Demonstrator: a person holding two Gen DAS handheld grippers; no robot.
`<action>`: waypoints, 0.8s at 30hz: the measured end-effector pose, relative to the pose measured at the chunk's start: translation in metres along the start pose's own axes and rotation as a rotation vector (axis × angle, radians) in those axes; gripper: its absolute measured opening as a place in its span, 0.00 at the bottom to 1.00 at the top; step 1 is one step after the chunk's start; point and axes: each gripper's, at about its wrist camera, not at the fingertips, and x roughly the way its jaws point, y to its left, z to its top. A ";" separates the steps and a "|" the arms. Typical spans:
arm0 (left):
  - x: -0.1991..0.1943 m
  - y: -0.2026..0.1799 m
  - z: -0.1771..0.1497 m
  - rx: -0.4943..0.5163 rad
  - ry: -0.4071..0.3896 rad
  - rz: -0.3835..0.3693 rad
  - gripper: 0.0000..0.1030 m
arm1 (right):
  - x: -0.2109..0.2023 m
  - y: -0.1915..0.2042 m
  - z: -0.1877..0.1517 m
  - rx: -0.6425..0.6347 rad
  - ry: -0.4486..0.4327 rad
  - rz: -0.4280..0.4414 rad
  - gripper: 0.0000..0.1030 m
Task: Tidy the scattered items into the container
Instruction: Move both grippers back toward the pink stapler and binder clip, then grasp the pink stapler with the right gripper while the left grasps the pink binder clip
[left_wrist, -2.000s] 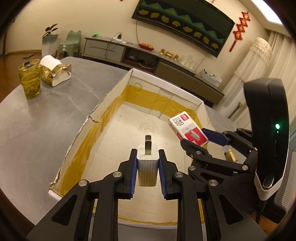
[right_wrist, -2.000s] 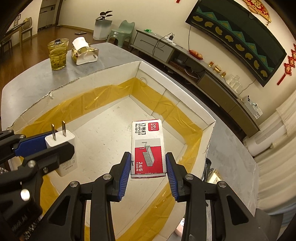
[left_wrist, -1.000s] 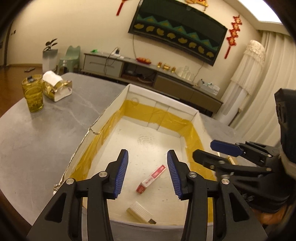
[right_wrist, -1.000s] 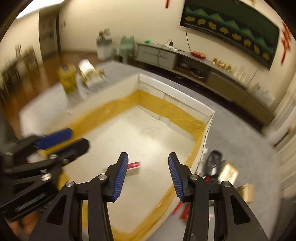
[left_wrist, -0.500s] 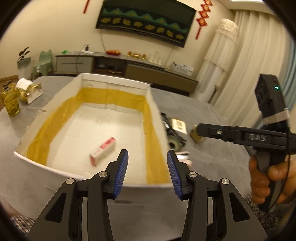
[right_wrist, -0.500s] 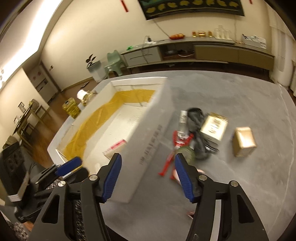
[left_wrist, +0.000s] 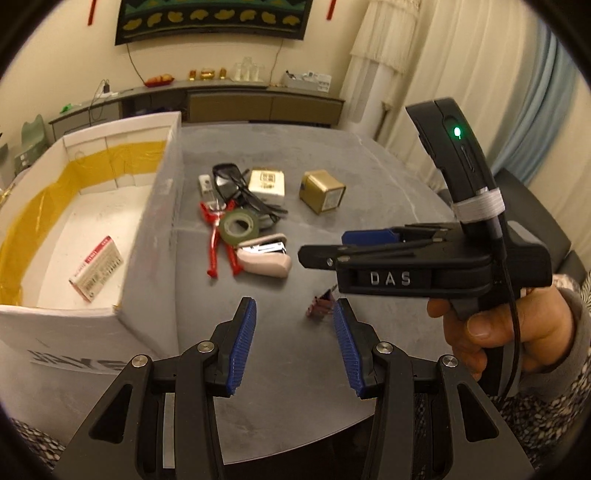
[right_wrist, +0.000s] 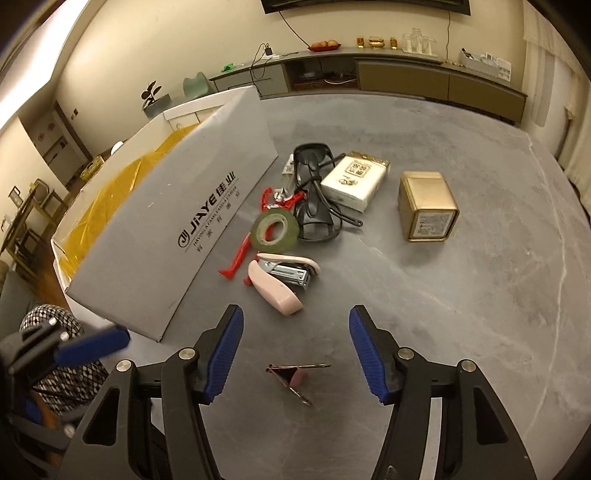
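Staples box (left_wrist: 96, 272) shows only through my left camera, lying on the white floor inside the cardboard box (left_wrist: 147, 236); my right camera sees that box from outside, its grey printed wall (right_wrist: 177, 229) blocking the inside. The left view also takes in my right hand (left_wrist: 506, 332) and the side of my right gripper (left_wrist: 325, 251), which hangs above the table to the right of the clutter.

Both grippers are spread and carry nothing: the left gripper (left_wrist: 293, 345) has bare table between its blue pads, and the right gripper (right_wrist: 295, 356) is released above a small binder clip (right_wrist: 291, 374) that lies apart from the pads.

Right of the box, on the grey table (right_wrist: 480, 295), the loose things lie in a cluster: one pink stapler (right_wrist: 279, 282) nearest me, one green tape roll (right_wrist: 275, 230) resting over one pair of red-handled pliers (right_wrist: 240, 254), one pair of dark glasses (right_wrist: 314, 206) touching one white packet (right_wrist: 354, 181), and one gold tin (right_wrist: 428, 205) standing apart, farthest from the box. A small white thing (left_wrist: 205, 184) lies beside the glasses, close to the box wall; I cannot tell what it is. The binder clip lies alone, near the table edge.

That makes eight loose things outside the box and one seen inside.
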 end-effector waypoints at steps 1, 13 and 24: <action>0.003 0.000 -0.002 0.001 0.010 -0.005 0.45 | 0.002 -0.003 0.001 0.014 0.003 0.020 0.60; 0.031 -0.017 -0.018 0.028 0.100 -0.020 0.45 | 0.058 -0.008 0.027 0.072 0.056 0.085 0.29; 0.032 -0.008 -0.022 -0.007 0.111 -0.003 0.45 | 0.031 -0.077 0.001 0.410 0.022 0.160 0.22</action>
